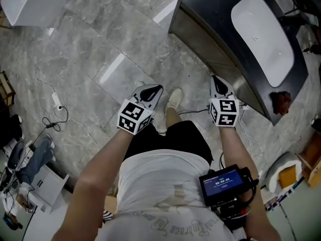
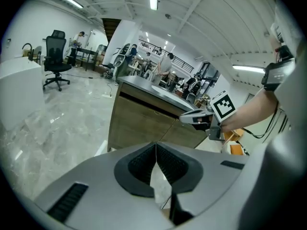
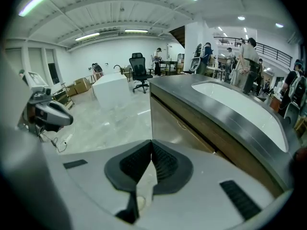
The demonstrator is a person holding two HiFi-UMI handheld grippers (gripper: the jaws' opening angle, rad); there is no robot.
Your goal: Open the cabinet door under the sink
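Observation:
The sink cabinet stands at the upper right of the head view, with a dark countertop (image 1: 210, 14) and a white basin (image 1: 263, 36). Its brown door fronts (image 2: 139, 123) face me; both are closed, seen also as door fronts (image 3: 175, 123) under the basin (image 3: 240, 104). My left gripper (image 1: 156, 88) hangs over the floor, well short of the cabinet, jaws shut and empty (image 2: 156, 145). My right gripper (image 1: 214, 78) is closer, just off the cabinet front, also shut on nothing (image 3: 151, 143). Each gripper shows in the other's view: right gripper (image 2: 201, 116), left gripper (image 3: 48, 111).
A white block (image 1: 35, 1) stands on the marble floor at the far left. A power strip with cables (image 1: 56, 102) lies left of me, with clutter beyond. A red object (image 1: 282, 102) sits on the counter's near end. An office chair (image 2: 55, 56) and people are far back.

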